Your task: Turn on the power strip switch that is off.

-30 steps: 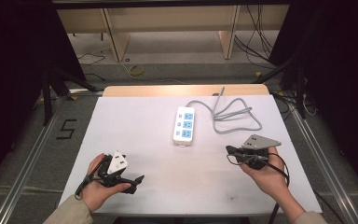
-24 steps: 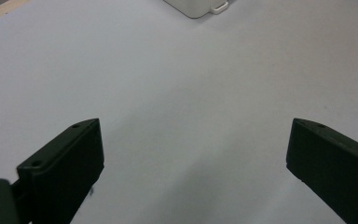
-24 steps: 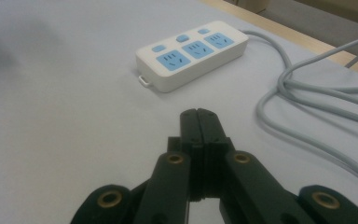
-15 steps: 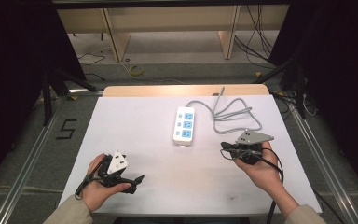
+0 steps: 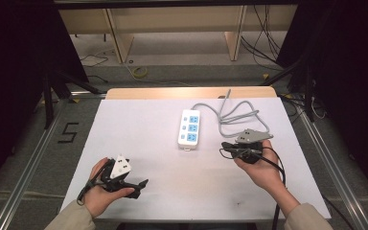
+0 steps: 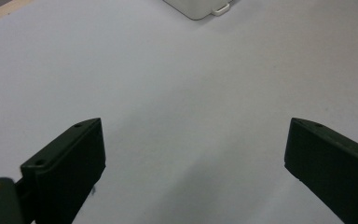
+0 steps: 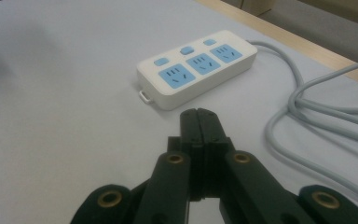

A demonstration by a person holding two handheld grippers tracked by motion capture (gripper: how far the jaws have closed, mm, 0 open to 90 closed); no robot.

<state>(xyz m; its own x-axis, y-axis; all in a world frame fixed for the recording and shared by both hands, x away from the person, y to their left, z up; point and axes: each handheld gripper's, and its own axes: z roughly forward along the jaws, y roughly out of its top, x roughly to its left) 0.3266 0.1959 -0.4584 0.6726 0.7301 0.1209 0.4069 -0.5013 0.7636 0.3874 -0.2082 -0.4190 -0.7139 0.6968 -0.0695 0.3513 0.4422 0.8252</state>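
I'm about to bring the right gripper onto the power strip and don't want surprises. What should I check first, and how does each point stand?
1. Right gripper fingers closed, nothing between them: ok.
2. Right gripper aimed at the power strip, short of it: ok.
3. Left gripper open, empty, away from the strip: ok.
4. Grey cord coiled beside the right hand, close to its path: not ok.
5. All three outlets free of plugs: ok.
6. Strip's switch positions: cannot tell.
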